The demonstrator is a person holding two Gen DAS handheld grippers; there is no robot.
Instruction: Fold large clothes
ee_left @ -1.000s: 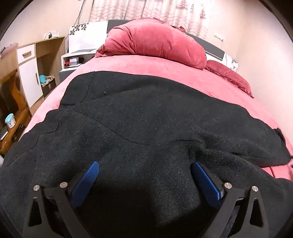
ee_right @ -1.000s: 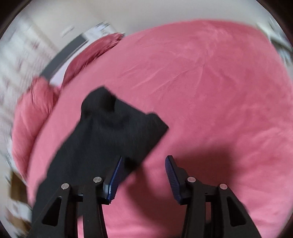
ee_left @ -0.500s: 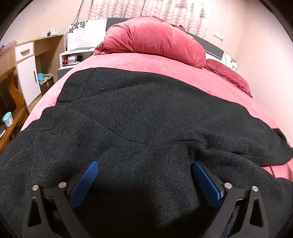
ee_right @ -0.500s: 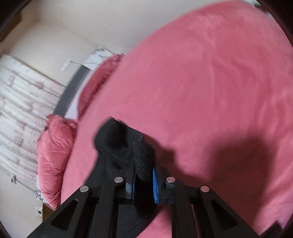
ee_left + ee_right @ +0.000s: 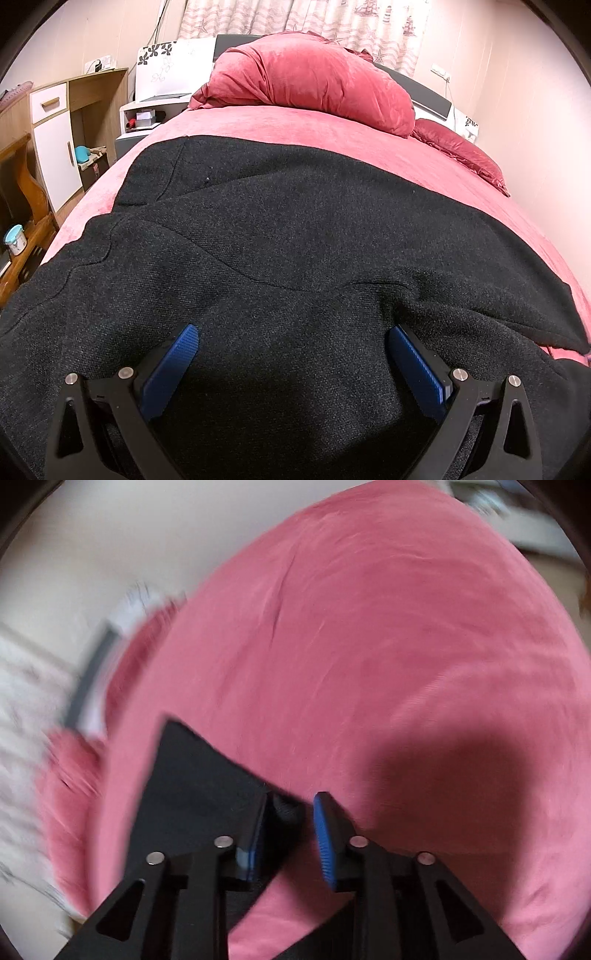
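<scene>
A large black woolly garment (image 5: 295,240) lies spread across the pink bed (image 5: 332,147). My left gripper (image 5: 291,347) is wide open, its blue pads (image 5: 173,365) resting low over the near part of the garment, holding nothing. In the right wrist view, blurred by motion, a black end of the garment (image 5: 195,775) lies flat on the pink sheet (image 5: 388,664). My right gripper (image 5: 288,827) is partly open; a bit of black cloth shows between its pads, and the left pad (image 5: 255,849) is against the cloth edge.
A heap of red duvet (image 5: 314,85) and a red pillow (image 5: 461,155) lie at the head of the bed. A wooden cabinet (image 5: 55,140) and a low white shelf (image 5: 147,114) stand to the left. A wall runs along the right side.
My right gripper was open a second ago, shut on the black cloth end half a second ago, and now has its jaws apart again with the cloth lying flatter. The left gripper barely moved.
</scene>
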